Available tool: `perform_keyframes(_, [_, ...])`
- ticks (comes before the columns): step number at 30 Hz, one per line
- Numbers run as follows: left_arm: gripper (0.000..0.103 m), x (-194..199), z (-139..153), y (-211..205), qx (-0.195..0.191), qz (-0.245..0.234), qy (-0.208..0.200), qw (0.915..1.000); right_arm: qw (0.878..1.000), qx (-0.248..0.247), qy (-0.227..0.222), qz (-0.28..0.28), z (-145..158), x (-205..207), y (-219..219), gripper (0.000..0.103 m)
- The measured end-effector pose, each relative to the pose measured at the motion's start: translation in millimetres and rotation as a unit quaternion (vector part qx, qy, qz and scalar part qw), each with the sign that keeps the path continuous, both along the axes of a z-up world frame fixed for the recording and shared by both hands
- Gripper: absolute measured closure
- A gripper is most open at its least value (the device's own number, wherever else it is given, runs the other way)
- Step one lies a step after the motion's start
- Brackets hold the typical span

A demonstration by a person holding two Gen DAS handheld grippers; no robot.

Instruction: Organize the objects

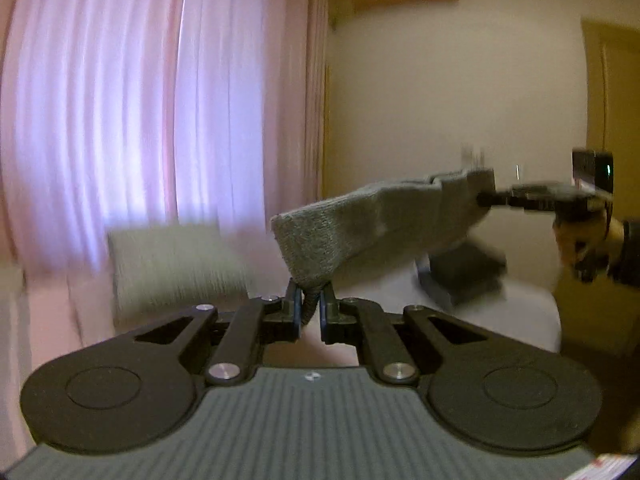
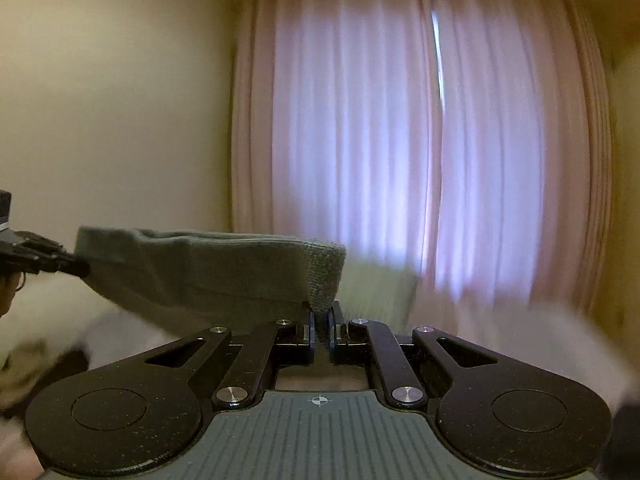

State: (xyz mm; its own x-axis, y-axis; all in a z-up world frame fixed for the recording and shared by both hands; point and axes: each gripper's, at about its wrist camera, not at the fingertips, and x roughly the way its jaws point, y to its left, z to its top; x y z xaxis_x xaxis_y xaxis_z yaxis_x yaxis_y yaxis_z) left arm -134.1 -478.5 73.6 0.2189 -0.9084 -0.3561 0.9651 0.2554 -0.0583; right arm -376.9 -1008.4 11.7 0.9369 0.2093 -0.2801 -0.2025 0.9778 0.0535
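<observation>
Left wrist view: both tongs, left (image 1: 311, 308) and right (image 2: 320, 330), pinch opposite edges of a grey sock (image 1: 372, 224) held midair.

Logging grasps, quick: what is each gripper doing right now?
Left gripper: closed on one end of the grey sock.
Right gripper: closed on its other end.

Both wrist cams are sitting close behind their own fingers, looking level across the room toward the pink curtain (image 1: 132, 112), each catching the other gripper at far side, both sharing the grey sock (image 1: 360, 228).
</observation>
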Motion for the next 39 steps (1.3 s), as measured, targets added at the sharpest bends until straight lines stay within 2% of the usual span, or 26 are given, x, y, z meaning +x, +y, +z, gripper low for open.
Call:
perform_keyframes(3, [0.098, -49, -115, 27, 0.075, -0.001, 0.063, 0.9952, 0.996, 0.025, 0.085, -0.008, -94, -35, 13, 0.101])
perform_keyframes(5, [0.098, -77, -171, 40, 0.110, 0.004, 0.097, 0.9893, 0.990, 0.030, 0.136, -0.008, -146, -54, 25, 0.101])
perform_keyframes(6, [0.098, -90, -198, 46, 0.124, 0.011, 0.121, 0.9847, 0.987, 0.031, 0.157, -0.010, -166, -62, 31, 0.101])
perform_keyframes(9, [0.098, -113, -243, 59, 0.166, 0.015, 0.133, 0.9769, 0.979, 0.036, 0.201, -0.007, -206, -85, 51, 0.101])
perform_keyframes(12, [0.098, -123, -253, 72, 0.180, 0.001, 0.121, 0.9762, 0.976, 0.019, 0.218, 0.004, -214, -108, 66, 0.101])
perform_keyframes(13, [0.103, -124, -252, 76, 0.180, -0.002, 0.121, 0.9761, 0.975, 0.011, 0.224, 0.005, -214, -114, 70, 0.101])
perform_keyframes(18, [0.103, -128, -242, 103, 0.191, -0.024, 0.105, 0.9757, 0.966, -0.037, 0.256, 0.030, -231, -119, 72, 0.100])
perform_keyframes(21, [0.103, -127, -246, 117, 0.199, -0.017, 0.114, 0.9731, 0.952, -0.089, 0.293, 0.025, -263, -137, 77, 0.100])
perform_keyframes(23, [0.103, -126, -247, 124, 0.200, -0.005, 0.130, 0.9711, 0.943, -0.092, 0.320, -0.004, -276, -146, 71, 0.100])
perform_keyframes(25, [0.103, -127, -248, 132, 0.203, 0.003, 0.136, 0.9698, 0.938, -0.078, 0.336, -0.032, -279, -151, 63, 0.096])
perform_keyframes(27, [0.103, -127, -254, 133, 0.211, 0.010, 0.144, 0.9667, 0.935, -0.047, 0.347, -0.056, -278, -158, 54, 0.085])
perform_keyframes(29, [0.100, -130, -263, 132, 0.221, 0.019, 0.155, 0.9627, 0.935, -0.012, 0.345, -0.079, -278, -160, 47, 0.059])
perform_keyframes(30, [0.099, -132, -267, 131, 0.225, 0.025, 0.160, 0.9608, 0.936, 0.003, 0.342, -0.086, -279, -159, 44, 0.056])
perform_keyframes(32, [0.085, -138, -280, 124, 0.232, 0.026, 0.164, 0.9584, 0.934, 0.027, 0.345, -0.092, -286, -156, 43, 0.055])
perform_keyframes(34, [0.079, -148, -295, 113, 0.243, 0.023, 0.163, 0.9559, 0.929, 0.042, 0.355, -0.095, -295, -152, 44, 0.055])
perform_keyframes(37, [0.074, -153, -321, 95, 0.253, 0.038, 0.211, 0.9436, 0.917, 0.086, 0.375, -0.106, -320, -143, 35, 0.055])
perform_keyframes(39, [0.074, -151, -339, 85, 0.251, 0.070, 0.260, 0.9297, 0.911, 0.122, 0.376, -0.122, -331, -143, 27, 0.055])
